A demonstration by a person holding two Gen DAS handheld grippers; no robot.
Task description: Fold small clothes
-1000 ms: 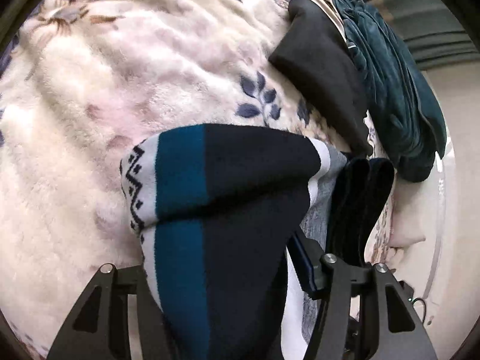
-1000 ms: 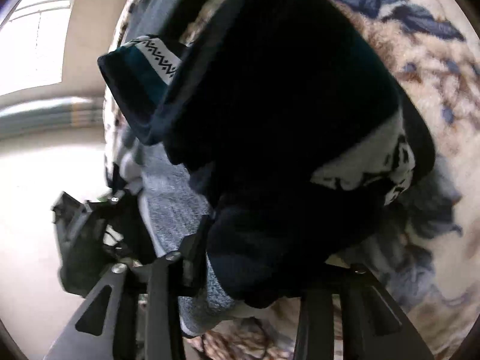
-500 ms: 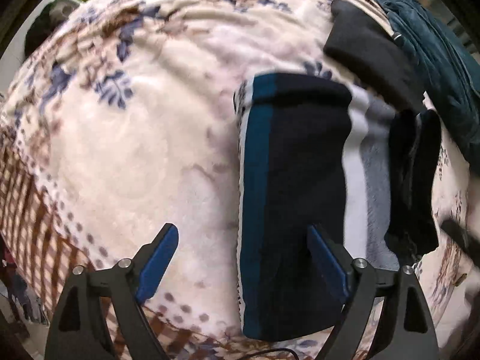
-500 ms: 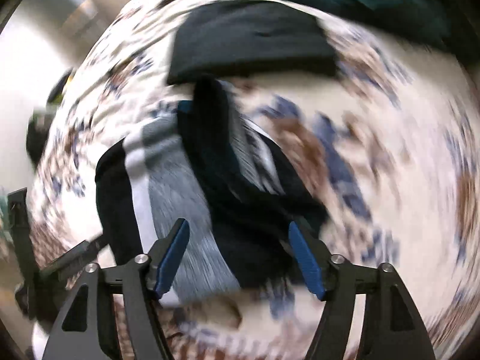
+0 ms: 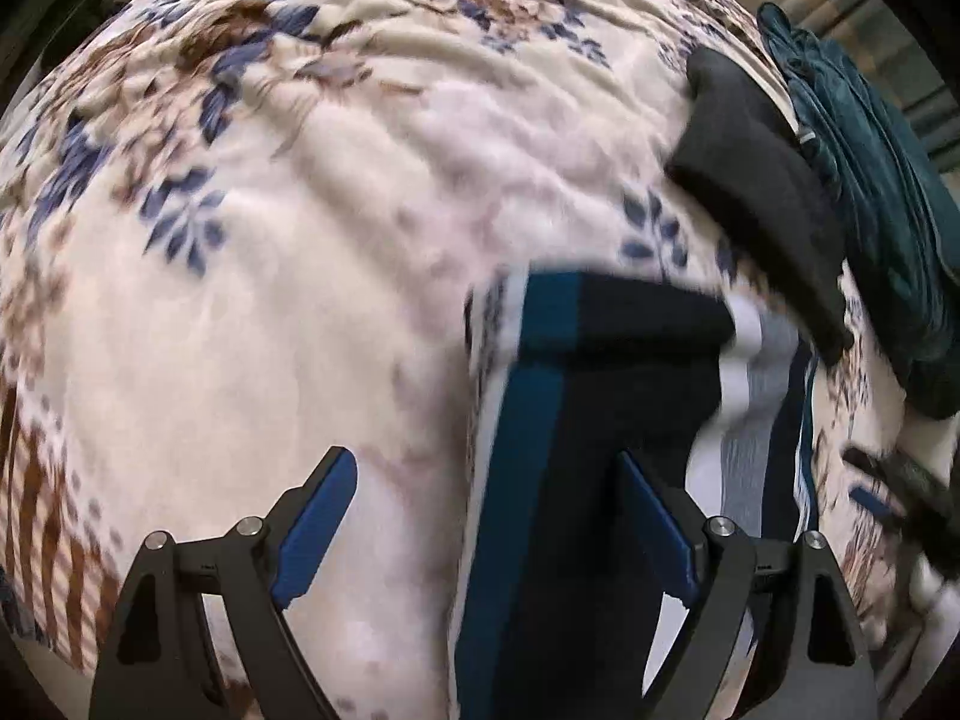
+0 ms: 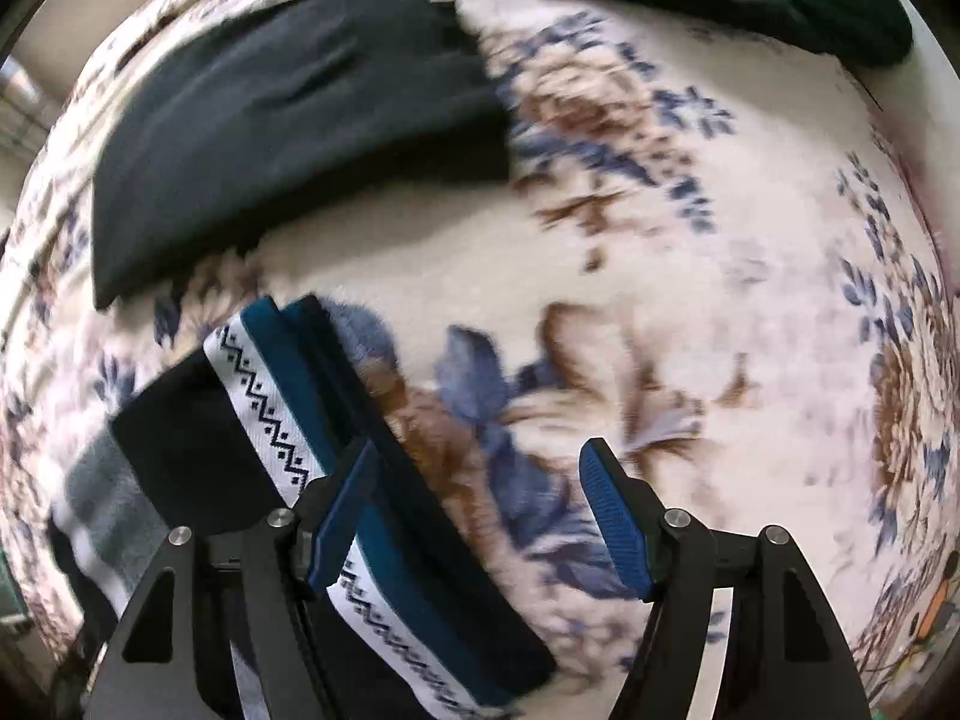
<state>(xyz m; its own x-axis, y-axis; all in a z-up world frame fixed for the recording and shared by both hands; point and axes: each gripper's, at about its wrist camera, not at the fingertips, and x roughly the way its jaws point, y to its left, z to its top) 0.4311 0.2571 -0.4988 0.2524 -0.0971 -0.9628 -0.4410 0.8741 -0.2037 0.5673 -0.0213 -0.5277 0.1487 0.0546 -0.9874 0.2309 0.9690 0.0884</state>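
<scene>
Both pairs of tongs hang over the bed with nothing in them. The left gripper (image 5: 486,534) stands wide apart, one blue pad over the bare floral blanket (image 5: 288,276), the other above the striped garment (image 5: 576,456). That garment, navy, teal and white with a zigzag band, lies folded flat on the blanket. The right gripper (image 6: 480,516) is spread too, gripping nothing. A black folded cloth (image 6: 288,126) lies beyond, a dark teal pile (image 5: 870,192) past it

Soft even daylight, no glare or hard shadows, strong fisheye bulge with dark vignetted corners, motion blur smearing the floral blanket (image 5: 300,300) and striped garment (image 6: 288,438) in both wrist views
</scene>
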